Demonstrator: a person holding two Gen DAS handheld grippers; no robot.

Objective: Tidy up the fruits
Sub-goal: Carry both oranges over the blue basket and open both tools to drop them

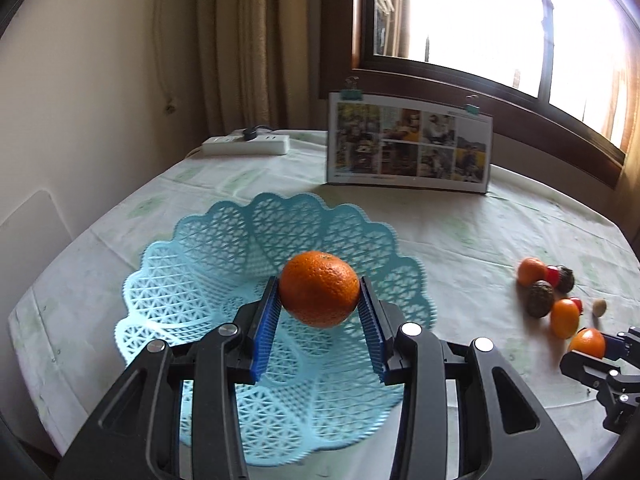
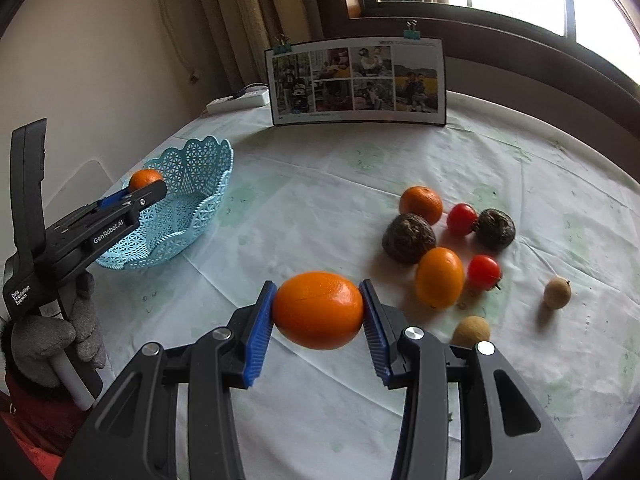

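Over the blue lattice basket (image 1: 208,264), the left gripper (image 1: 320,308) is clamping a round orange (image 1: 319,288) above the bowl's middle, so the drop-off step looks to be in hand. Further right, the right gripper (image 2: 319,312) is gripping an oval orange fruit (image 2: 318,310) above the table (image 2: 320,168), beside the remaining fruit pile (image 2: 440,240). Next, the left should probably be lowering and releasing, then the right carrying across to the basket.

Clothed table (image 2: 320,184) bears blue basket (image 2: 200,200), loose fruits (image 2: 440,276), photo card (image 2: 358,82).
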